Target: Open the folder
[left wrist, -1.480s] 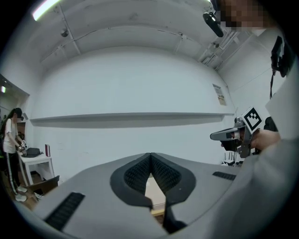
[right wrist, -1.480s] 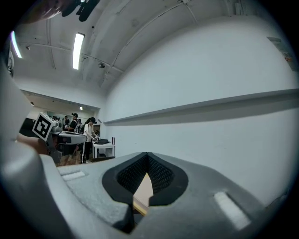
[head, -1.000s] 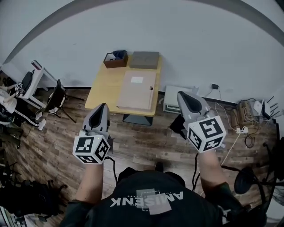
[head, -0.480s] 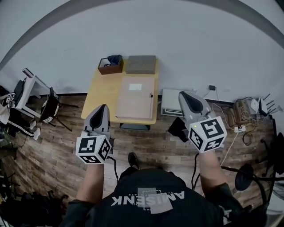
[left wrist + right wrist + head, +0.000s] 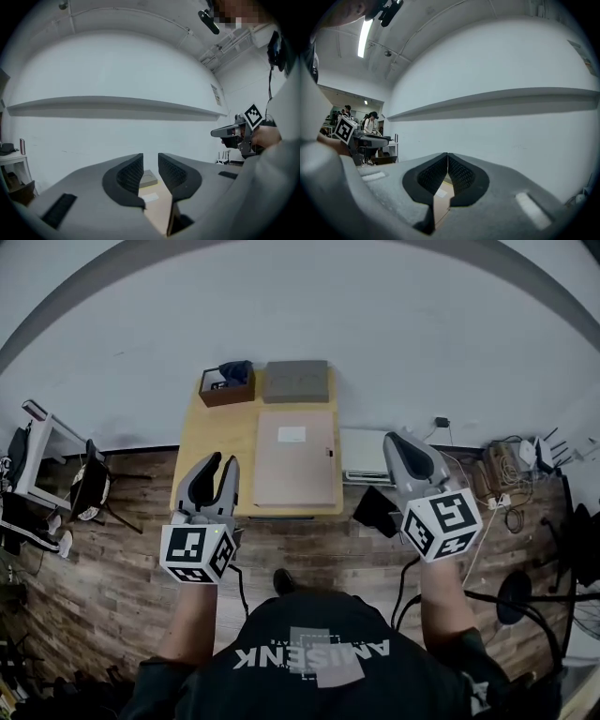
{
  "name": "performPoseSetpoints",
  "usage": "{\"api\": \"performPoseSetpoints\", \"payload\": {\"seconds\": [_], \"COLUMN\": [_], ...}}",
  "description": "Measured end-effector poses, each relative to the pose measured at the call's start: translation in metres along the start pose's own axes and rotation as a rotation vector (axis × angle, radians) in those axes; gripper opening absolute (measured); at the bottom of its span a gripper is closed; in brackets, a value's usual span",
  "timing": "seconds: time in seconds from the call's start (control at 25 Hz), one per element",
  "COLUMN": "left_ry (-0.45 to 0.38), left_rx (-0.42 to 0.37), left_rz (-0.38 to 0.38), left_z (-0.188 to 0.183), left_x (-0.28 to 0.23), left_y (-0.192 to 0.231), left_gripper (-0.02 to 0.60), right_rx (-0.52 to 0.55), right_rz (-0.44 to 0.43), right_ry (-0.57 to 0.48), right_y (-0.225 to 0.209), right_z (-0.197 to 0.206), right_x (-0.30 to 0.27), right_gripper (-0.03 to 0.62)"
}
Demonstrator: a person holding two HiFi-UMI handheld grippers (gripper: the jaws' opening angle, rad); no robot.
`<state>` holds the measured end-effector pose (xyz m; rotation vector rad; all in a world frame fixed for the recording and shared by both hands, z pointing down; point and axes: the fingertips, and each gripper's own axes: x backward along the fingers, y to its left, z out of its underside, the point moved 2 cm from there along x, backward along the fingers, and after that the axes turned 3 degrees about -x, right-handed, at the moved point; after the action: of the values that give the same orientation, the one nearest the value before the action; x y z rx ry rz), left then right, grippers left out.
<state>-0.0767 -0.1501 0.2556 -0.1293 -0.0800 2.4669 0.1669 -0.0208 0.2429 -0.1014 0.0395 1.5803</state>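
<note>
Folder (image 5: 295, 457) lies closed and flat on the counter (image 5: 214, 432), long axis 12-to-6. Your left gripper (image 5: 221, 465) is nearer, with the folder at its 3 o'clock; its fingers have just been opening, nothing between them. Right gripper (image 5: 396, 441): fingers pressed together, empty, folder at its 9.

We see a small yellow-brown table (image 5: 208, 442). A big pale pink folder (image 5: 293, 465) lies flat and closed on the right half of the tabletop and reaches its near edge. It has a white label (image 5: 292, 435) on top. At the far edge, just behind the folder, lies a flat grey box (image 5: 296, 381). In the far left corner sits a little brown box (image 5: 221, 392) with something dark blue (image 5: 236, 370) in it.
</note>
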Motion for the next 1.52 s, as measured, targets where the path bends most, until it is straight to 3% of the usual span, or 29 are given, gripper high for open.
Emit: {"api": "performPoseSetpoints", "payload": {"seconds": [0.4,0.56,0.72,0.92,1.12,1.36,1.52], "left_ry": [0.000,0.013,0.020,0.056,0.156,0.232,0.327], "left_rx": [0.017,0.011,0.015,0.007,-0.020,-0.053,-0.067], "left_rz": [0.118,0.156,0.197,0.201,0.165,0.142,0.140], "left_z": [0.016,0.023,0.032,0.045,0.068,0.109,0.148], "left_x": [-0.032,-0.042,-0.052,-0.060,-0.067,-0.074,-0.073], "left_y": [0.045,0.059,0.064,0.053,0.034,0.009,-0.007], "left_gripper": [0.163,0.190,0.224,0.247,0.252,0.252,0.252], "right_rx": [0.001,-0.011,-0.021,-0.092,-0.200,-0.235,-0.275], "right_rz": [0.112,0.146,0.162,0.132,0.095,0.018,-0.043], "right_ry": [0.027,0.027,0.053,0.068,0.144,0.252,0.331], "right_y": [0.014,0.017,0.016,-0.005,-0.041,-0.069,-0.079], "right_z": [0.004,0.003,0.011,0.027,0.058,0.104,0.136], "right_x": [-0.033,-0.042,-0.047,-0.049,-0.057,-0.072,-0.085], "right_gripper": [0.036,0.094,0.195,0.259,0.302,0.308,0.308]}}
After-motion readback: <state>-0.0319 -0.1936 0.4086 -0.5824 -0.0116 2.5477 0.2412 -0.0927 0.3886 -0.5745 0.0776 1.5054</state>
